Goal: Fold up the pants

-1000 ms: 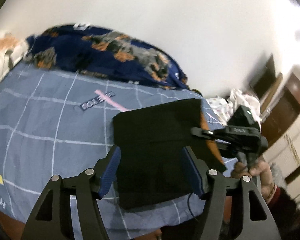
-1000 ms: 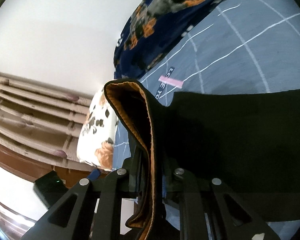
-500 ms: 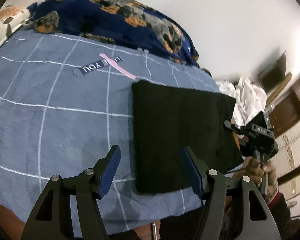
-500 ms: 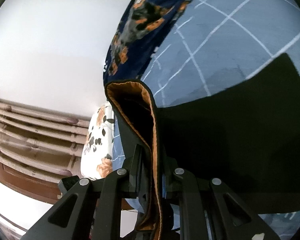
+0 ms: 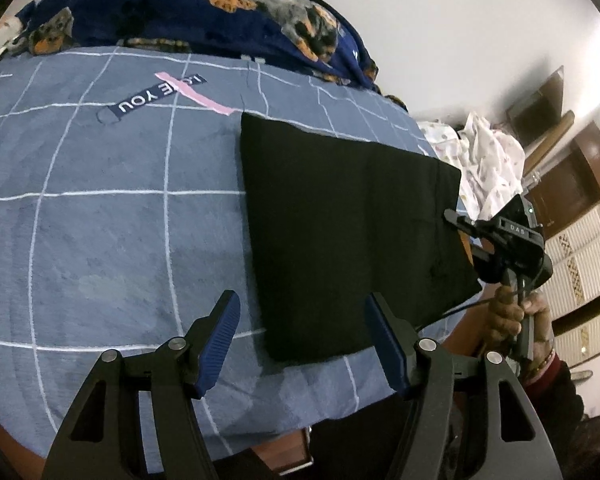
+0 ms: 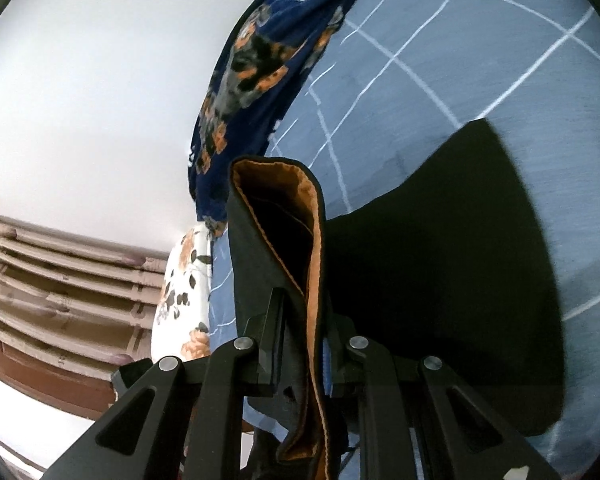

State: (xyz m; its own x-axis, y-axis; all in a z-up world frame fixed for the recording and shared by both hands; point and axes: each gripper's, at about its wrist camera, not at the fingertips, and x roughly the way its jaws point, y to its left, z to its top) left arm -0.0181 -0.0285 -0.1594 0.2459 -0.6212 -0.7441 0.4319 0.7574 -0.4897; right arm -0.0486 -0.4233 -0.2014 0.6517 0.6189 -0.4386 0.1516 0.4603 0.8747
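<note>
While left tongs [image 5: 302, 330] gape empty, right tongs [image 6: 302, 334] clamp pants [image 5: 348, 232] edge.

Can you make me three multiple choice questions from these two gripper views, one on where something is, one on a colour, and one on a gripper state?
1. Where do the black pants lie?
A. On the blue checked bedspread
B. On the floor
C. On a wooden chair

2. What colour is the pants' lining at the gripped edge?
A. Green
B. Orange-brown
C. White

3. How does the right gripper stand?
A. Wide open above the pants
B. Shut on the pants' edge
C. Holding a pillow

Answers:
1 A, since the left wrist view shows the pants flat on the bedspread, near its front edge.
2 B, since the right wrist view shows an orange-brown inner face in the folded edge.
3 B, since the fabric is pinched between its fingers, while the left gripper is open and empty.
</note>
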